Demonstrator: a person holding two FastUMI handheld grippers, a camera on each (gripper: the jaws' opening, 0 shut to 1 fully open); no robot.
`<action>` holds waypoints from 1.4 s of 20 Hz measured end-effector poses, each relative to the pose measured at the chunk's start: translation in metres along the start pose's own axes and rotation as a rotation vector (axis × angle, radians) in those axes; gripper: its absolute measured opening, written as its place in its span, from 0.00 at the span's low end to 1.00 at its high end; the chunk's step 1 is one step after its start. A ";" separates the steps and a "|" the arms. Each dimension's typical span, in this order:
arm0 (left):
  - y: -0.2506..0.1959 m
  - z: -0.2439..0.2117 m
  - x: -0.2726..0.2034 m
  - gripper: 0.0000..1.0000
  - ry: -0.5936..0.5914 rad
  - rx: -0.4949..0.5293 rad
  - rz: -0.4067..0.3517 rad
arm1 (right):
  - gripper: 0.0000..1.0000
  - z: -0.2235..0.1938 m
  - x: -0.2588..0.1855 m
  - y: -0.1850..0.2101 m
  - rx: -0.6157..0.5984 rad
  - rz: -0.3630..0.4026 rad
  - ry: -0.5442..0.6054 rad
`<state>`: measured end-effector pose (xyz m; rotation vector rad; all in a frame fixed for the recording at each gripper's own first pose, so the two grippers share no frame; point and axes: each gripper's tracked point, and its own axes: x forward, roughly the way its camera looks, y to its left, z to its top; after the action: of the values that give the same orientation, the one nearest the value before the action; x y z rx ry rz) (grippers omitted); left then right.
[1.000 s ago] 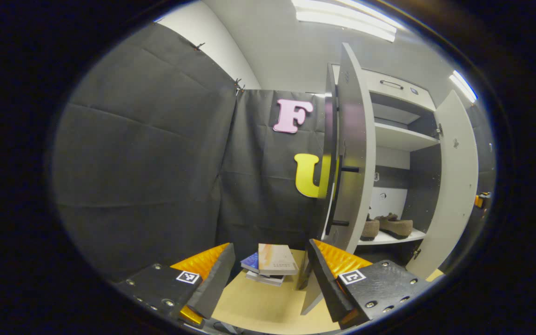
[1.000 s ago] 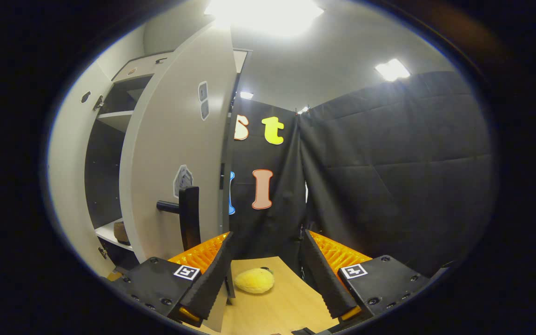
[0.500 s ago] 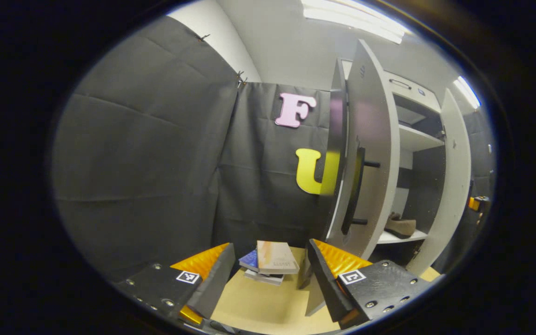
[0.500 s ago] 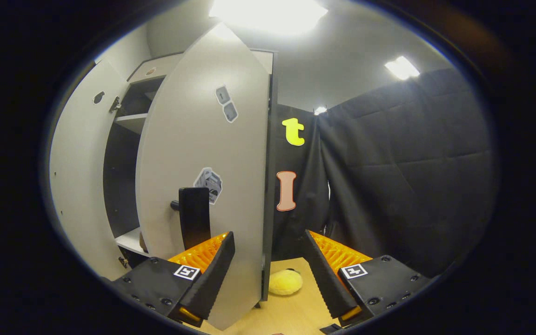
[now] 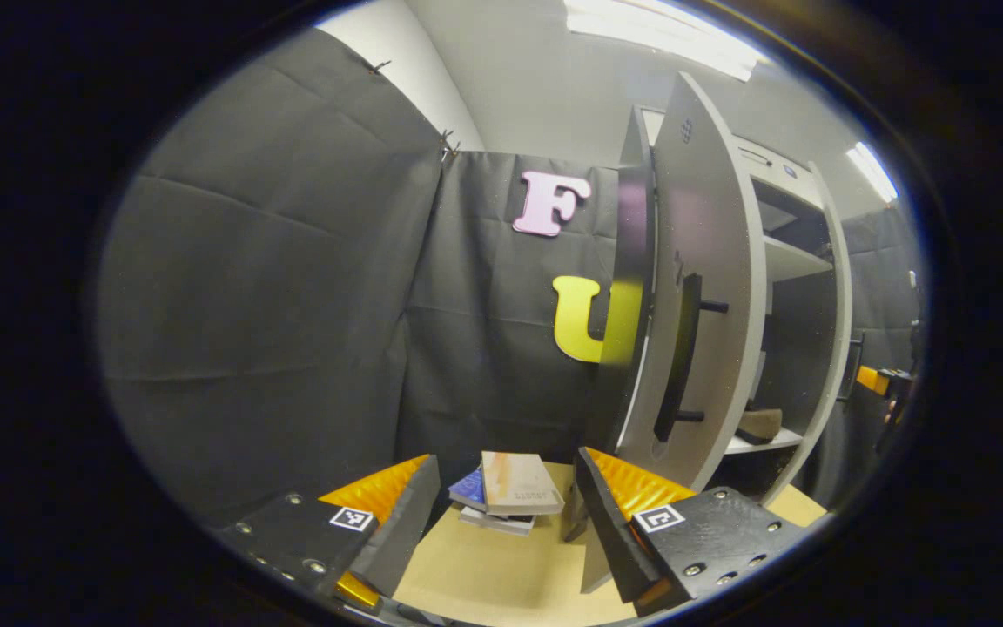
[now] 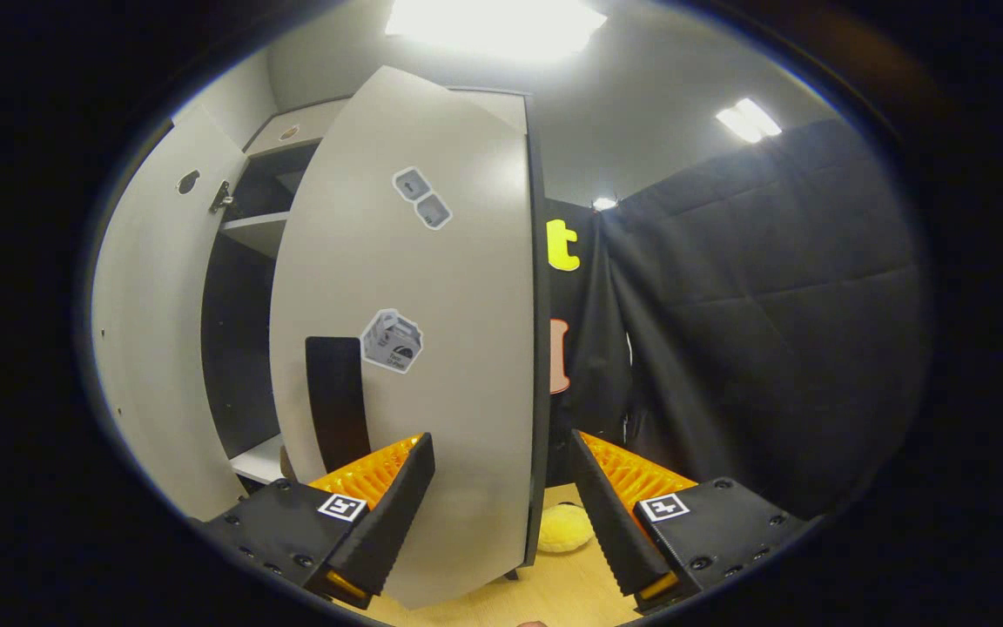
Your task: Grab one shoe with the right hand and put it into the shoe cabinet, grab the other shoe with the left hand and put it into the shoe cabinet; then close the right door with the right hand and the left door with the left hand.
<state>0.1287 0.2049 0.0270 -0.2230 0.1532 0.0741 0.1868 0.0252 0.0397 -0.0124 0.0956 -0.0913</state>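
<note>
One shoe (image 5: 760, 424) visible in the left gripper view, brown, on the lower shelf (image 5: 754, 444) inside the shoe cabinet (image 5: 802, 287), at about 3 o'clock, seen through the gap between the two doors; second shoe not made out. Two doors counted, both partly swung toward shut. In the left gripper view: left door (image 5: 710, 287) standing edge-on at 2 o'clock with a dark bar handle (image 5: 677, 357), right door (image 5: 834, 348) as a thin pale strip beyond the gap.

Left gripper (image 5: 508, 514) at 6 o'clock, jaws spread wide, nothing held; left door just to the right of its right finger (image 5: 610, 522), shoe well beyond and to the right. Between the fingers, farther off on the pale wooden counter (image 5: 501, 575), a small stack of books (image 5: 510, 492).

In the right gripper view: right door (image 6: 432, 348) wide and pale from 12 to 6 o'clock, three stickers on it, one dark handle (image 6: 338, 401) at 8 o'clock. Left door (image 6: 149, 331) at 9 o'clock, dark cabinet interior between the two. Right gripper (image 6: 501, 522) at 6 o'clock, jaws wide apart, gripping nothing; bottom edge of the right door directly between the fingers, close to the left finger (image 6: 380, 531); touching or not, cannot tell. One yellow plush toy (image 6: 564, 529) on the counter just past the door's edge.
</note>
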 end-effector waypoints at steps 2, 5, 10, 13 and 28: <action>-0.006 0.007 0.011 0.94 -0.012 -0.002 -0.020 | 0.98 -0.001 -0.010 -0.016 0.026 -0.026 -0.011; -0.023 0.019 0.036 0.94 -0.042 -0.002 -0.032 | 0.97 -0.005 -0.025 -0.044 0.041 -0.059 -0.006; -0.050 0.024 0.061 0.94 -0.063 -0.011 -0.044 | 0.95 -0.020 -0.051 -0.088 0.012 -0.094 0.034; -0.059 0.022 0.061 0.94 -0.071 0.006 -0.039 | 0.92 -0.024 -0.061 -0.110 -0.010 -0.110 0.044; -0.182 0.011 0.054 0.87 -0.071 0.051 -0.160 | 0.95 -0.062 -0.063 -0.136 -0.010 -0.036 0.124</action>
<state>0.1998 0.0335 0.0683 -0.1807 0.0656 -0.0812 0.1062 -0.1050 -0.0134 -0.0188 0.2202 -0.1276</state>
